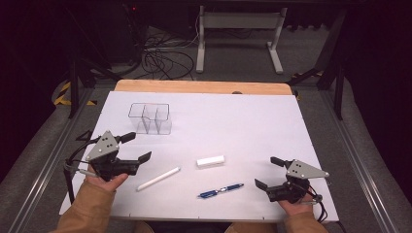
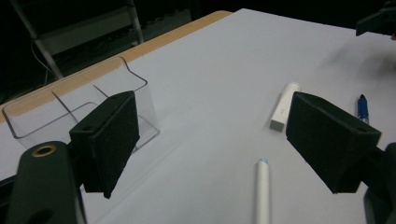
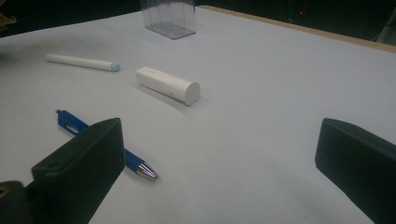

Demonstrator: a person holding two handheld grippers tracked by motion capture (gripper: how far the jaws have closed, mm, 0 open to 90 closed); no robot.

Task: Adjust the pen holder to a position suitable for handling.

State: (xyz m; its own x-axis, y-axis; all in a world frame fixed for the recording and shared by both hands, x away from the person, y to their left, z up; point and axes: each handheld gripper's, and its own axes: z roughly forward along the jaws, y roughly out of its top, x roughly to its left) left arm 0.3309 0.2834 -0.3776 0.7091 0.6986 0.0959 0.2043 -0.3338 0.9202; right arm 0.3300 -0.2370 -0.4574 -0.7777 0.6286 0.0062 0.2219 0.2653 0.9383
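**Both grippers open and empty, 3 items loose on the white table**

High view: left gripper [image 1: 137, 148] sits at the near-left of the white table [image 1: 252, 121], held in a hand with a tan sleeve, jaws spread wide, nothing between them. Right gripper [image 1: 268, 172] sits at the near-right, jaws also spread, nothing held. Between the 2 grippers lie 3 things, all flat and apart from each other: a white pen [image 1: 158, 178] just right of the left gripper, angled; a white cylindrical case [image 1: 210, 161] near the middle; a blue pen [image 1: 221, 190] close to the near edge, left of the right gripper. A clear plastic organizer [image 1: 150, 118] with dividers stands upright farther back on the left, well apart from the pens. A bare wooden strip shows along the far table edge.

Left gripper view: left gripper [image 2: 212, 140] has its 2 black jaws far apart, empty. The white pen [image 2: 262, 192] lies on the table between the jaws, tip end pointing away, not touched. The white cylindrical case [image 2: 284, 106] lies beyond it, by the right jaw. The blue pen [image 2: 363, 107] is partly hidden behind that jaw. The clear plastic organizer [image 2: 70, 107] stands behind the left jaw, empty as far as visible.

Right gripper view: right gripper [image 3: 217, 168] open, jaws wide, nothing gripped. The blue pen [image 3: 135, 164] lies partly behind the left jaw, silver tip showing. The white cylindrical case [image 3: 167, 84] is farther out, the white pen [image 3: 81, 62] beyond it to the left, the clear plastic organizer [image 3: 169, 16] at the far side.
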